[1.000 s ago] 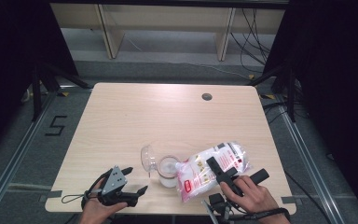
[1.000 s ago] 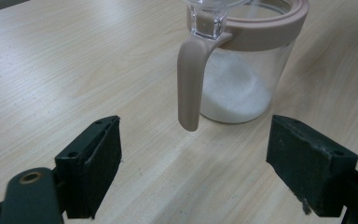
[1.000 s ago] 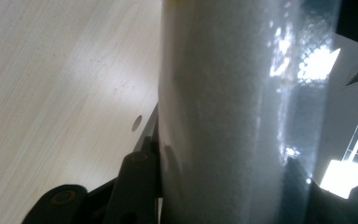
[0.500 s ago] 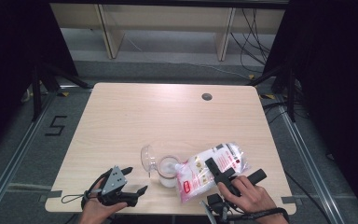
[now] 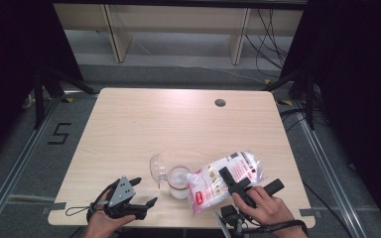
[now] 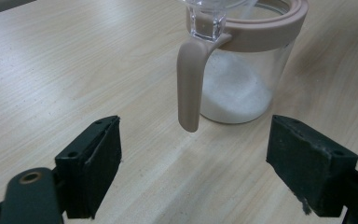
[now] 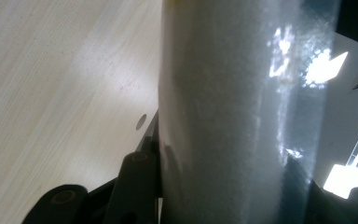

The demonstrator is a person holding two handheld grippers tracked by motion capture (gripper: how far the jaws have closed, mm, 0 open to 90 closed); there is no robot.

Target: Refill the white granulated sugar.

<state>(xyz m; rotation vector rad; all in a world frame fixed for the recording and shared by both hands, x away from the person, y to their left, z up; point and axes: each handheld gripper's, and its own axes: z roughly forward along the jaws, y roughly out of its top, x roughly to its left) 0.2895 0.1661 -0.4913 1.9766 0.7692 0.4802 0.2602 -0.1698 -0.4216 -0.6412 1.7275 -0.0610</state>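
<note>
The jar (image 5: 177,181) stands on the table (image 5: 144,129) near the front edge. The bag (image 5: 225,178) leans on it from the right. The left gripper (image 5: 140,198) rests left of the jar.

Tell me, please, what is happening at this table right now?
A person is pouring white granules from a plastic bag into a clear jar with a pink rim and handle. The right tongs are clamped on the bag, tilted with its corner over the jar's mouth. The jar stands on the wooden table, lid flipped open, with some white granules already inside. The left tongs rest open beside the jar, holding nothing.
</note>
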